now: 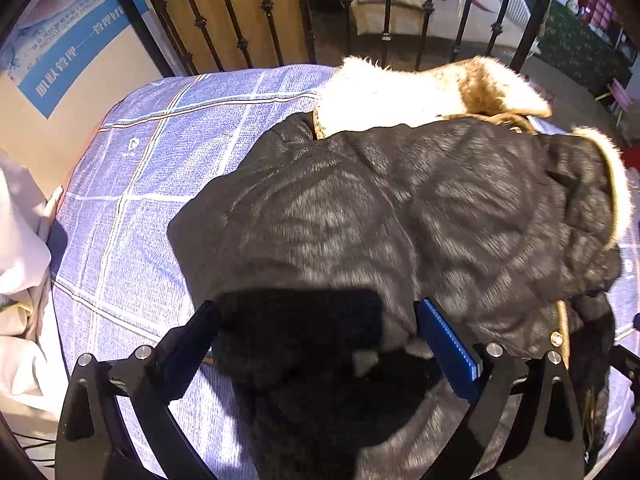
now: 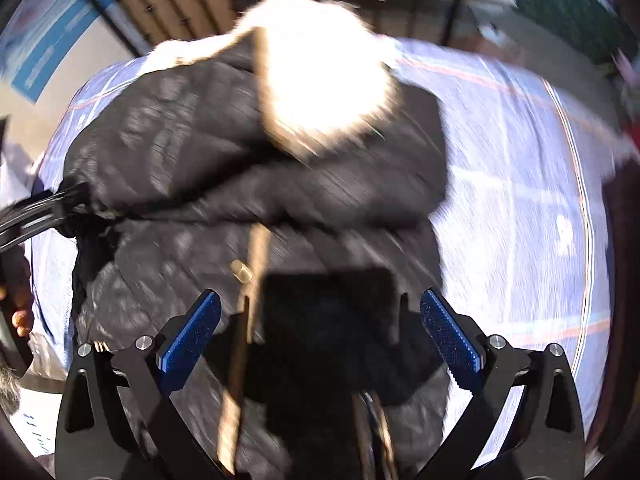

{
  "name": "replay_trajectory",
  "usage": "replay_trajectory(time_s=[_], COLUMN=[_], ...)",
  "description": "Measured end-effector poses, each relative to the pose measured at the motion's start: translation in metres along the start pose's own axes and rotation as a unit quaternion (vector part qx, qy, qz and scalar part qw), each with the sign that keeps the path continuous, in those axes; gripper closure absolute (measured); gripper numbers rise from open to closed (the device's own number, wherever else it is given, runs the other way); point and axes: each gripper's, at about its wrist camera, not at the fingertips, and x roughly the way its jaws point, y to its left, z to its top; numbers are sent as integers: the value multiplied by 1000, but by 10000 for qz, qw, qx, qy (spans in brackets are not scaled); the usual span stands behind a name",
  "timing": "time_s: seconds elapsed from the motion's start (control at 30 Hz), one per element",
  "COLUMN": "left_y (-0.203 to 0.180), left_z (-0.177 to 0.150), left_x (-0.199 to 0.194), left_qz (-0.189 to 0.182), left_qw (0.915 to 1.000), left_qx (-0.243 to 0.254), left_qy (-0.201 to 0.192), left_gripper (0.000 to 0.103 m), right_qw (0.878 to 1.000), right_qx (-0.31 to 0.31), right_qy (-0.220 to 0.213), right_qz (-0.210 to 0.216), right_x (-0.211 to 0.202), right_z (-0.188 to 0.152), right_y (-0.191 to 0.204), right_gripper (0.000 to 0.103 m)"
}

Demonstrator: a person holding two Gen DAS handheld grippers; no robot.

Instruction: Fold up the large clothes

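The black quilted jacket (image 1: 400,216) lies spread on the blue plaid bedcover (image 1: 152,184), occupying the centre and right of the bed surface in the left wrist view. Its shell is puffy and stitched in a diamond pattern with a slight sheen. The fur-trimmed hood (image 1: 424,92) sits at the far end of the garment, cream on top and tan-brown at the edges, with long soft pile. A tan placket strip carrying a brass snap (image 1: 556,338) runs along the near right edge.

The left gripper (image 1: 318,340) is positioned above the near hem of the jacket, pointing forward along the garment. Its jaws stand wide apart, with the fabric lying below and between them; nothing is clamped. The finger pads (image 1: 450,344) are blue and ribbed, mounted on black arms with silver bolts.

The right gripper (image 2: 320,336) hovers over the jacket (image 2: 240,184) from the near side, jaws likewise spread wide and holding nothing. This view is motion-blurred. Sunlight overexposes the hood (image 2: 324,80) to near white.

A black metal railing (image 1: 240,20) with vertical bars stands beyond the bed. A blue-and-white poster (image 1: 68,40) hangs on the beige wall at left. White fabric (image 1: 20,240) lies bunched beside the left edge of the bed.
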Motion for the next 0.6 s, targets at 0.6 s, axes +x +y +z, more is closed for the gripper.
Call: replay_trajectory(time_s=[0.6], left_y=[76], left_z=[-146], left_x=[-37], left_qz=[-464], left_qw=[9926], left_qx=[-603], left_qy=[951], left_gripper=[6], right_qw=[9855], right_qx=[1146], right_qy=[911], right_qz=[860], right_x=[7], right_z=[-120], right_y=[-111], right_gripper=[5])
